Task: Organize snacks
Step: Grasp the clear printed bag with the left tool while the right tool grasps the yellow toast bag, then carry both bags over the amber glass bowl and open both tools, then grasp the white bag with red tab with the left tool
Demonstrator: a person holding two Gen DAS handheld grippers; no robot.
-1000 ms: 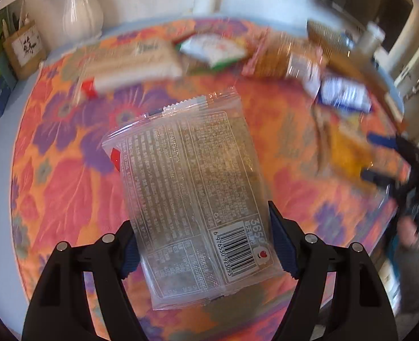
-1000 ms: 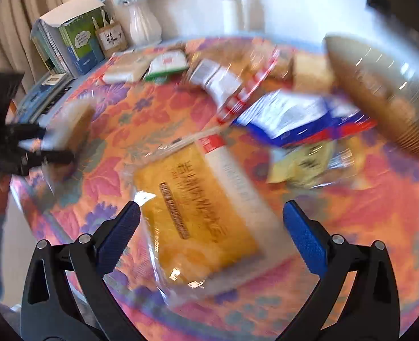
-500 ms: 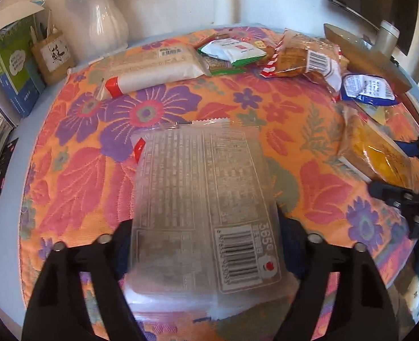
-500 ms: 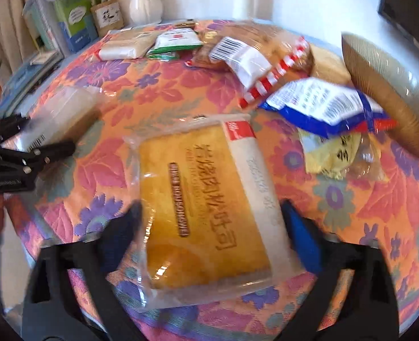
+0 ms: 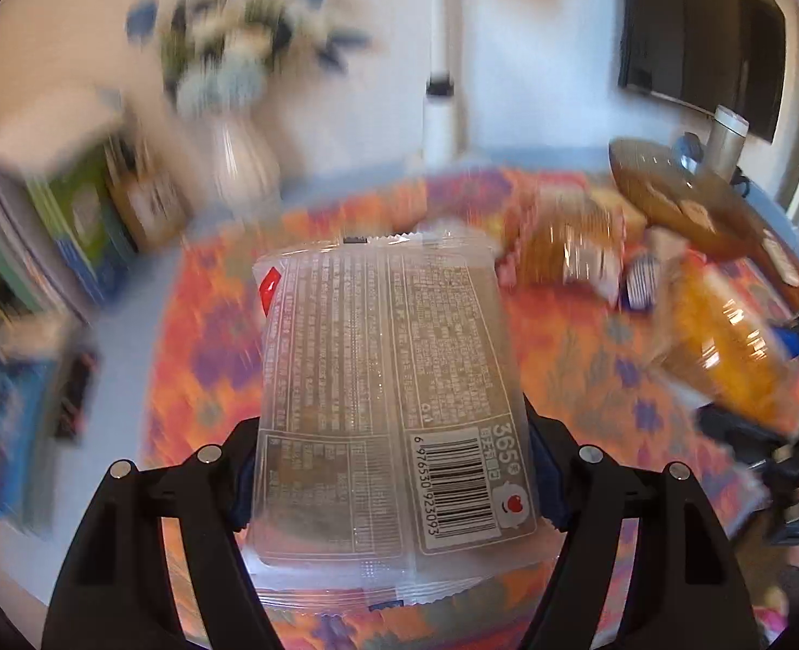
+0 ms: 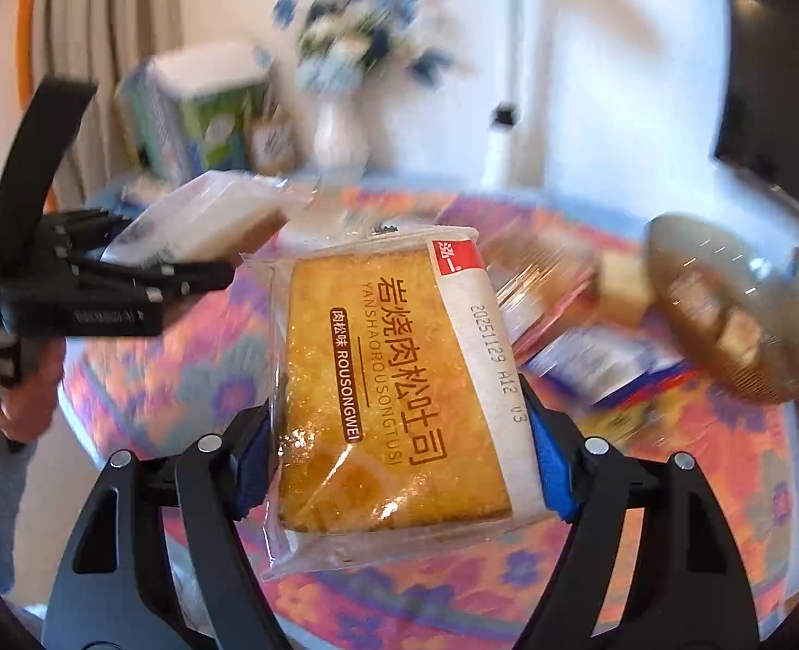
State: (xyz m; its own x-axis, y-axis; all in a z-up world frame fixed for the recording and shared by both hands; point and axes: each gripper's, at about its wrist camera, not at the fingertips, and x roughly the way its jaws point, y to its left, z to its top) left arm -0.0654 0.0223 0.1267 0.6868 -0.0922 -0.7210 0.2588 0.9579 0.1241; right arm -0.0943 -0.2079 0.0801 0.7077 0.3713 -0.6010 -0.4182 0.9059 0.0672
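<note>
The clear packet [image 5: 388, 395] bore "365" and a barcode numbered 6 976530 923093; its fine print was too small to read. The toast packet [image 6: 394, 390] read "YANSHAOROUSONGTUSI", "ROUSONGWEI", Chinese characters, and the stamp "20251129 A12 03".

The left tool [image 5: 394, 479] holds a snack pack [image 5: 388, 390] above the desk [image 5: 562, 379]. The right tool [image 6: 399, 463] holds a toast pack [image 6: 394, 390] above the desk too, to the right of the other pack. Behind both packs, more snacks [image 5: 567, 249] lie on the desk. A vase [image 5: 242, 168] stands at the back of the desk, with books [image 5: 69, 216] to its left. A basket [image 6: 724, 309] sits at the back right.
</note>
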